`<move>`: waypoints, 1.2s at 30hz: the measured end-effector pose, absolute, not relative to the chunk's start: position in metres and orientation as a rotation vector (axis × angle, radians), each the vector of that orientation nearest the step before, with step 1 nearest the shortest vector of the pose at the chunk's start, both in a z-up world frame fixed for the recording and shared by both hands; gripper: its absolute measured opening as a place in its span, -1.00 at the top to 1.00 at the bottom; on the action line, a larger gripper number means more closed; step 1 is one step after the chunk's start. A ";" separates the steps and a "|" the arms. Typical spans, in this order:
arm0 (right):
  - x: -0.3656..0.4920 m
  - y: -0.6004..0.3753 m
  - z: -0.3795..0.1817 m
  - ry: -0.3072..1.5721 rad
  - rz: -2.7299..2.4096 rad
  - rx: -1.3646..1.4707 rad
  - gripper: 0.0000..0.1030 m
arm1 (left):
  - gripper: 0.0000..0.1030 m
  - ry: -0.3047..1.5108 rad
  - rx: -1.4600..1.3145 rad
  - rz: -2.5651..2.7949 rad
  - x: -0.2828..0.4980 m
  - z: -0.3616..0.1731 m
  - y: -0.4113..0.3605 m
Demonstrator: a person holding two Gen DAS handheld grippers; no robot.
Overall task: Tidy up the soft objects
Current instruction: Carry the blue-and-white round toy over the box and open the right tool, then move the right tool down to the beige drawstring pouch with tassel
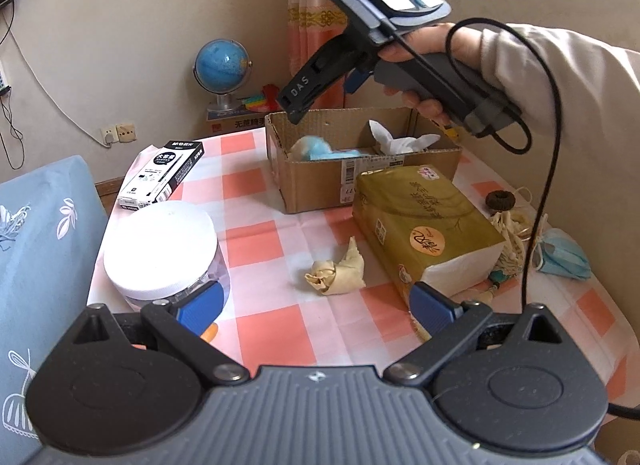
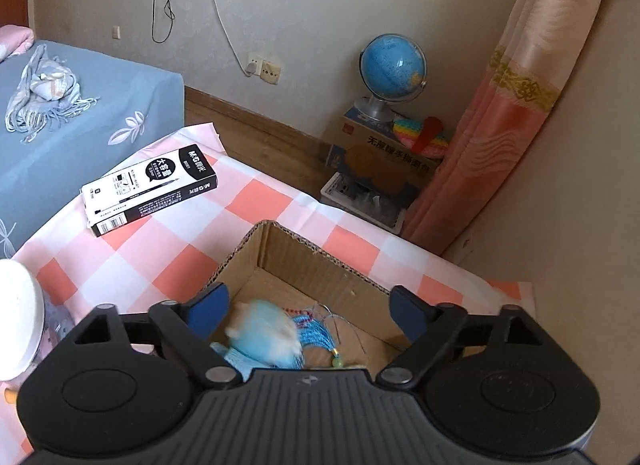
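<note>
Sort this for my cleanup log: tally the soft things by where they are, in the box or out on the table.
In the box: 2 (blue fluffy toy, white tissue)
On the table: 3 (crumpled cloth, tissue pack, face mask)
Total: 5

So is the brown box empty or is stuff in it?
Not empty. The cardboard box holds a fluffy blue toy and white tissue.
</note>
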State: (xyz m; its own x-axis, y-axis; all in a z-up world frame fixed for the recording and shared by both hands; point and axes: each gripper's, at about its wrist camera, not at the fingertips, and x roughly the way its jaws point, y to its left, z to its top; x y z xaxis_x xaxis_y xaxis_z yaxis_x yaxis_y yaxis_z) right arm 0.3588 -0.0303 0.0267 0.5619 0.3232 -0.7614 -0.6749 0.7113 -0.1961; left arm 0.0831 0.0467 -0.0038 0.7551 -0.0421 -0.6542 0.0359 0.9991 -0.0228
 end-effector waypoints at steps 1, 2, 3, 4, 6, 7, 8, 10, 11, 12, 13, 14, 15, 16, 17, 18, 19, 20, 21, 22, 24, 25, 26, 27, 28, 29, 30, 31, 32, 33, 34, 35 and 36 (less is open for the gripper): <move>0.356 -0.033 0.028 0.767 0.616 -0.505 -0.84 | -0.93 0.713 -0.009 -0.044 0.082 -0.004 0.047; 0.353 -0.035 0.029 0.764 0.612 -0.503 -0.84 | -0.93 0.712 -0.009 -0.044 0.081 -0.004 0.046; 0.349 -0.037 0.030 0.762 0.614 -0.505 -0.85 | -0.93 0.712 -0.010 -0.043 0.081 -0.004 0.047; 0.346 -0.039 0.031 0.760 0.615 -0.506 -0.87 | -0.93 0.713 -0.010 -0.043 0.080 -0.003 0.047; 0.337 -0.047 0.035 0.756 0.616 -0.496 -0.90 | -0.93 0.713 -0.009 -0.041 0.079 -0.003 0.047; 0.333 -0.050 0.036 0.755 0.619 -0.491 -0.90 | -0.93 0.711 -0.007 -0.041 0.078 -0.002 0.047; 0.328 -0.056 0.038 0.750 0.619 -0.483 -0.90 | -0.93 0.710 -0.006 -0.043 0.077 -0.002 0.047; 0.317 -0.066 0.042 0.743 0.620 -0.466 -0.91 | -0.93 0.709 -0.002 -0.044 0.075 -0.001 0.047; 0.310 -0.073 0.044 0.736 0.620 -0.453 -0.91 | -0.93 0.709 0.000 -0.044 0.074 -0.001 0.046; 0.303 -0.081 0.045 0.728 0.619 -0.436 -0.93 | -0.93 0.708 0.000 -0.045 0.073 -0.001 0.046; 0.297 -0.087 0.046 0.722 0.618 -0.422 -0.96 | -0.93 0.707 0.000 -0.049 0.072 -0.001 0.046; 0.289 -0.097 0.048 0.715 0.618 -0.398 -0.97 | -0.93 0.706 -0.001 -0.056 0.071 -0.001 0.045; 0.282 -0.106 0.048 0.711 0.615 -0.372 -0.98 | -0.93 0.706 0.001 -0.061 0.070 -0.001 0.044; 0.277 -0.113 0.049 0.709 0.612 -0.357 -0.98 | -0.93 0.708 0.004 -0.065 0.070 -0.002 0.043; 0.270 -0.122 0.049 0.703 0.605 -0.344 -0.99 | -0.93 0.710 0.009 -0.070 0.069 -0.002 0.041; 0.263 -0.130 0.049 0.696 0.593 -0.333 -1.00 | -0.93 0.709 0.012 -0.076 0.069 -0.002 0.040; 0.257 -0.138 0.049 0.690 0.581 -0.324 -1.00 | -0.93 0.708 0.016 -0.085 0.068 -0.001 0.038; 0.251 -0.146 0.048 0.686 0.570 -0.312 -1.00 | -0.93 0.707 0.018 -0.091 0.067 -0.001 0.036; 0.244 -0.154 0.046 0.688 0.561 -0.304 -1.00 | -0.93 0.705 0.021 -0.096 0.066 -0.001 0.035; 0.238 -0.160 0.044 0.685 0.551 -0.300 -1.00 | -0.93 0.704 0.023 -0.101 0.066 -0.001 0.034; 0.225 -0.175 0.037 0.674 0.539 -0.297 -1.00 | -0.93 0.703 0.024 -0.109 0.065 -0.001 0.032; 0.220 -0.182 0.033 0.673 0.534 -0.291 -1.00 | -0.93 0.703 0.025 -0.113 0.065 -0.001 0.031; 0.215 -0.188 0.029 0.676 0.525 -0.284 -1.00 | -0.93 0.703 0.027 -0.115 0.064 0.000 0.030; 0.210 -0.195 0.025 0.680 0.520 -0.275 -1.00 | -0.93 0.704 0.030 -0.117 0.063 0.000 0.029; 0.205 -0.201 0.022 0.683 0.523 -0.265 -1.00 | -0.93 0.704 0.032 -0.119 0.062 -0.001 0.029; 0.199 -0.207 0.018 0.687 0.528 -0.252 -1.00 | -0.93 0.706 0.033 -0.119 0.061 -0.001 0.029; 0.194 -0.213 0.015 0.688 0.530 -0.243 -1.00 | -0.93 0.707 0.032 -0.119 0.061 -0.001 0.029; 0.187 -0.217 0.012 0.689 0.535 -0.242 -1.00 | -0.93 0.709 0.031 -0.119 0.060 -0.002 0.029; 0.182 -0.220 0.010 0.690 0.542 -0.248 -1.00 | -0.93 0.710 0.031 -0.119 0.060 -0.002 0.029; 0.178 -0.222 0.007 0.691 0.546 -0.257 -1.00 | -0.93 0.712 0.031 -0.118 0.060 -0.002 0.029; 0.173 -0.224 0.004 0.696 0.555 -0.276 -1.00 | -0.93 0.714 0.031 -0.117 0.060 -0.002 0.029; 0.169 -0.225 0.001 0.703 0.561 -0.299 -1.00 | -0.93 0.715 0.030 -0.118 0.059 -0.003 0.029; 0.166 -0.226 -0.003 0.710 0.564 -0.322 -1.00 | -0.93 0.716 0.029 -0.120 0.059 -0.003 0.029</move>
